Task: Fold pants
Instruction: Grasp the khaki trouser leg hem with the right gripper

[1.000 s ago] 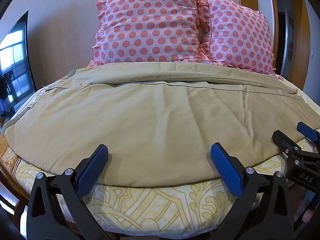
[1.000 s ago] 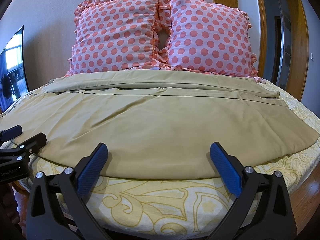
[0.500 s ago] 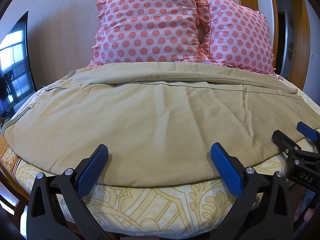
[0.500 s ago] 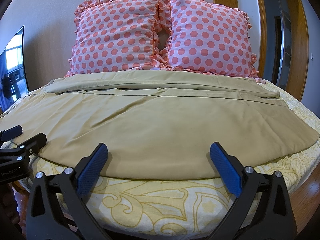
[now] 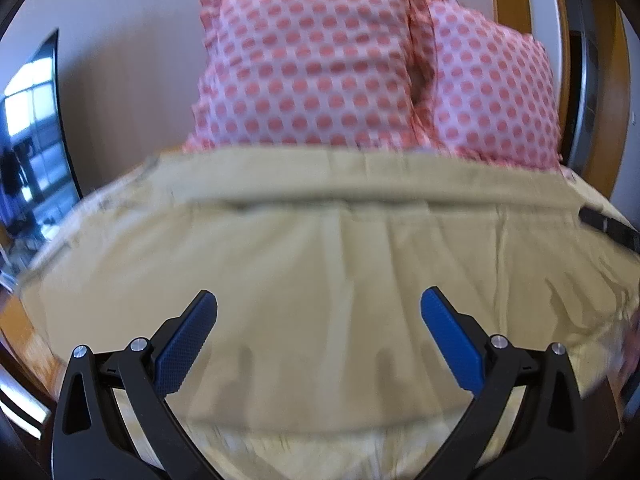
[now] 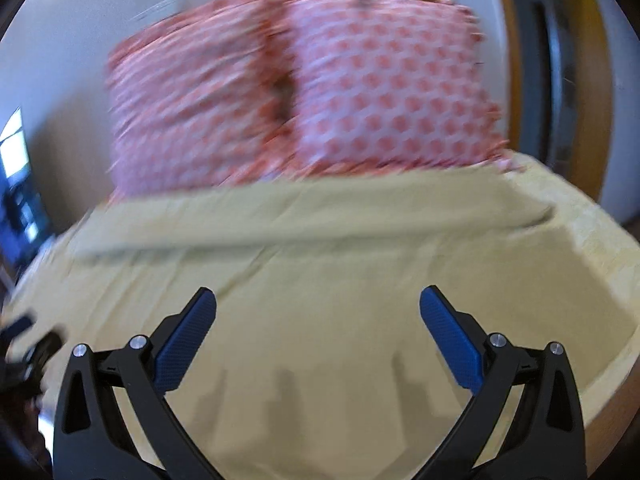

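Observation:
Khaki pants (image 5: 320,264) lie spread flat across the bed, legs side by side, and show in the right wrist view (image 6: 320,280) too. My left gripper (image 5: 318,320) is open and empty, just above the near part of the cloth. My right gripper (image 6: 318,320) is open and empty, over the cloth further right. The right gripper's tip shows at the left wrist view's right edge (image 5: 608,226). The left gripper shows blurred at the right wrist view's left edge (image 6: 28,344). Both views are motion-blurred.
Two pink polka-dot pillows (image 5: 312,68) (image 6: 360,84) lean on the wall behind the pants. The yellow patterned bedsheet (image 5: 304,448) shows at the near edge. A dark screen (image 5: 32,140) stands at the left; a wooden door frame (image 6: 516,40) at the right.
Both grippers have moved forward over the pants from the bed's near edge. The right gripper has also swung to the right. Both stay open.

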